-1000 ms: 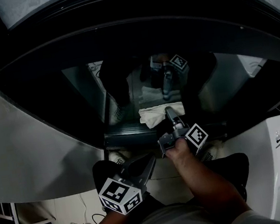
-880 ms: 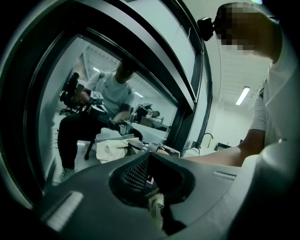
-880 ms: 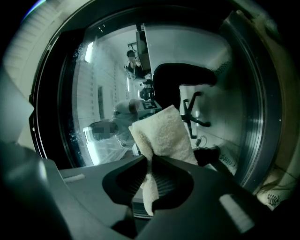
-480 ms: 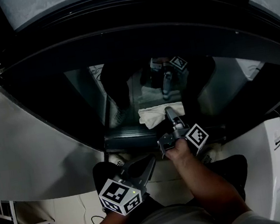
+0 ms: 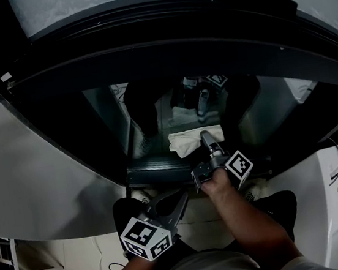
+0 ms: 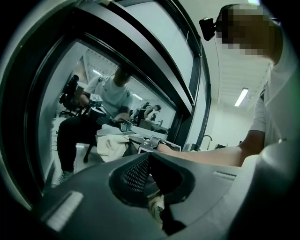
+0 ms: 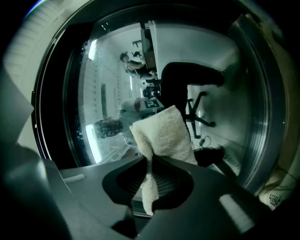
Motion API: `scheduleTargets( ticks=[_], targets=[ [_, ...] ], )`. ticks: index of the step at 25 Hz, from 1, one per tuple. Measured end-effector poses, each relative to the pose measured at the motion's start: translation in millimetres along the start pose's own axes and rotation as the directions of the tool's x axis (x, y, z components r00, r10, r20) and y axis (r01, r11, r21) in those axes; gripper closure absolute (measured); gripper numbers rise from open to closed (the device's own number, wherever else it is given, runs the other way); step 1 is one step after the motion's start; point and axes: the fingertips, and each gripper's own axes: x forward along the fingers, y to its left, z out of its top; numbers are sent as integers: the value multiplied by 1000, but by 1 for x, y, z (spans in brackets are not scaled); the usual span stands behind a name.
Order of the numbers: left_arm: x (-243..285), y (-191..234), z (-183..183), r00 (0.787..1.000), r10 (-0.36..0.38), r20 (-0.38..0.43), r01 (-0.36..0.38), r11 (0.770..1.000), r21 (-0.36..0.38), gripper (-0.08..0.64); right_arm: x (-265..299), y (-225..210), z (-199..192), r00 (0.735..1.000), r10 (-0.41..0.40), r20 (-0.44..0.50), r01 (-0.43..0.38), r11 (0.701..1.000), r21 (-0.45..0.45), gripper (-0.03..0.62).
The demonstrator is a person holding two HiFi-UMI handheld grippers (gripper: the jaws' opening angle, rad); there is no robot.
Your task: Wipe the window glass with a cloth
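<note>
One extended forearm [image 5: 247,213] holds right tongs [image 5: 207,137], cloth [image 5: 184,141] clamped, at glass [image 5: 105,112].

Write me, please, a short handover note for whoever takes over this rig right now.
Right gripper: shut on the cloth, which seems pressed to the glass near its lower edge.
Left gripper: shut, empty, held low and back from the glass.
Done: the cloth is gripped and at the glass; how much is already wiped cannot be told.
Left: wipe across the pane; specks show along one edge in the right gripper view.
</note>
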Motion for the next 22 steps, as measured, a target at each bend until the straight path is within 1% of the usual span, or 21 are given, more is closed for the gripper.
scheduleTargets(
  ticks=[14, 22],
  targets=[
    [-5, -8, 2, 1000, -1, 3, 1, 1000, 11, 543, 2, 31, -2, 1000, 24, -8, -25, 1000, -18, 552],
    [-6, -14, 6, 1000, -2, -1, 2, 1000, 16, 543, 6, 64, -3, 996, 84, -22, -85, 996, -21, 552]
  ],
)
